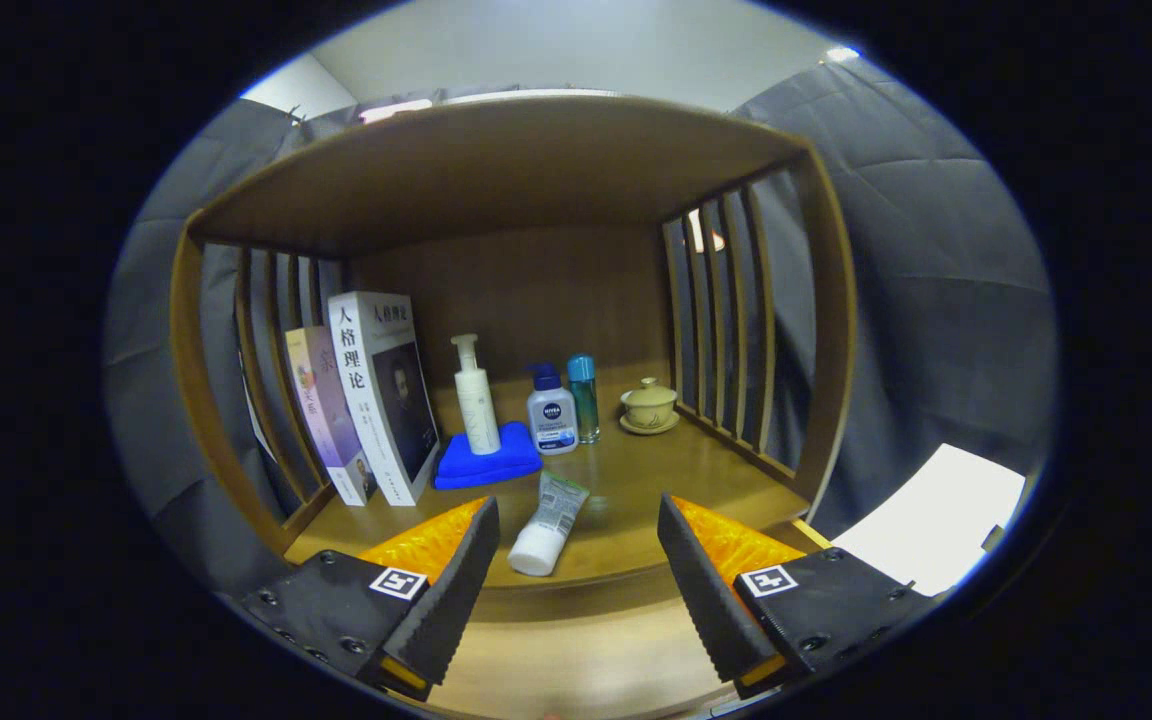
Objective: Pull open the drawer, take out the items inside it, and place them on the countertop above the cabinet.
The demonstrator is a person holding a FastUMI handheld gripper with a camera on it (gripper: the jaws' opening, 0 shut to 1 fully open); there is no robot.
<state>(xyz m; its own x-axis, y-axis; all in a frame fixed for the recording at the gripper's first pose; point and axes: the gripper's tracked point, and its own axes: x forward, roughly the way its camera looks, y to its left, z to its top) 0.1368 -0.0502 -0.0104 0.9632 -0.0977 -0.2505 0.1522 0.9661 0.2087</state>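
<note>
Right now the gripper [572, 575] hangs wide open with nothing in its grasp, and a squeeze tube [548, 525] lies on its side on the wooden countertop [636, 480], between the two fingers and touching neither. Beyond it a white pump bottle [475, 396] stands on a folded blue cloth [489, 463], with a blue-capped bottle [550, 410], a slim teal bottle [584, 397] and a lidded teacup [649, 405] alongside, and two books [366, 400] lean against the slatted side; the drawer I can't make out from here.
</note>
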